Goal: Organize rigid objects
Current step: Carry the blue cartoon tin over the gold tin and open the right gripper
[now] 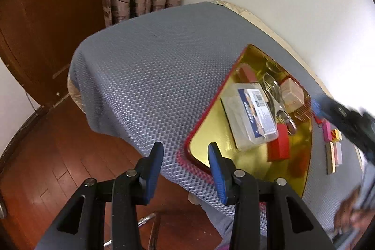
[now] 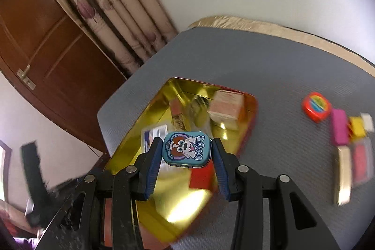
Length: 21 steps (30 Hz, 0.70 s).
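Note:
A gold tray with a red rim (image 1: 206, 132) (image 2: 150, 210) lies on a grey mat. It holds a clear plastic box (image 1: 249, 115), a red block (image 1: 280, 144), a tan box (image 1: 291, 93) (image 2: 226, 108) and metal pieces (image 1: 275, 90). My right gripper (image 2: 187, 149) is shut on a small blue tin marked NOODLE (image 2: 187, 148), held above the tray's near half. My left gripper (image 1: 185, 152) is open and empty, over the tray's near left corner. The right gripper shows blurred at the right edge of the left wrist view (image 1: 351, 123).
Loose pieces lie on the mat right of the tray: a red round item (image 2: 316, 107), a magenta block (image 2: 339, 129) (image 1: 326, 130), a yellow block (image 2: 357, 128), and pink and cream blocks (image 2: 354, 168) (image 1: 334, 156). A wooden door (image 2: 46, 43), curtains and the floor lie beyond the table's left edge.

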### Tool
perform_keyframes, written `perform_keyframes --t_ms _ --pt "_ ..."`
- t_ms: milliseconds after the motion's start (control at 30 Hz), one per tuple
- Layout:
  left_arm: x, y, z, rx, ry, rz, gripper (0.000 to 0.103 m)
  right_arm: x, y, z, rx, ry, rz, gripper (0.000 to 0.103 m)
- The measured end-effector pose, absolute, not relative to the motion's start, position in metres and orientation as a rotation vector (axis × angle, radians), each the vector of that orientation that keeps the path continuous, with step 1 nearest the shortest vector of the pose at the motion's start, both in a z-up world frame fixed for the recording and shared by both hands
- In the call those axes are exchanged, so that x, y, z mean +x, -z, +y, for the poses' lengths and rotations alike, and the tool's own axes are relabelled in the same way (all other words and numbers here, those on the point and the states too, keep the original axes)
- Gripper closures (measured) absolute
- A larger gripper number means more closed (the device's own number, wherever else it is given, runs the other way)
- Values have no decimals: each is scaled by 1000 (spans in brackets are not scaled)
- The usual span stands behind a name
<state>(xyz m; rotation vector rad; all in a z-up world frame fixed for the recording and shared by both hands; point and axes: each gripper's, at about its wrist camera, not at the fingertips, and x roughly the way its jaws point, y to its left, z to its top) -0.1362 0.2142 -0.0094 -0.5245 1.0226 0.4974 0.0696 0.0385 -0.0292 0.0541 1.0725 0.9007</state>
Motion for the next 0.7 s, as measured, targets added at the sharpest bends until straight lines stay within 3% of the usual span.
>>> perform_keyframes --t_ms 500,567,633,700 --pt "-132 19 225 -576 -450 1051 63 125 70 134 -109 -832 1148 62" --pt "-131 19 226 -575 -451 1051 63 133 74 136 -69 -832 1169 61" --pt "-131 19 226 -572 -453 1051 63 138 77 135 -31 -816 1173 50" --pt "-131 18 226 -567 -457 1049 63 137 75 125 11 -825 1172 47"
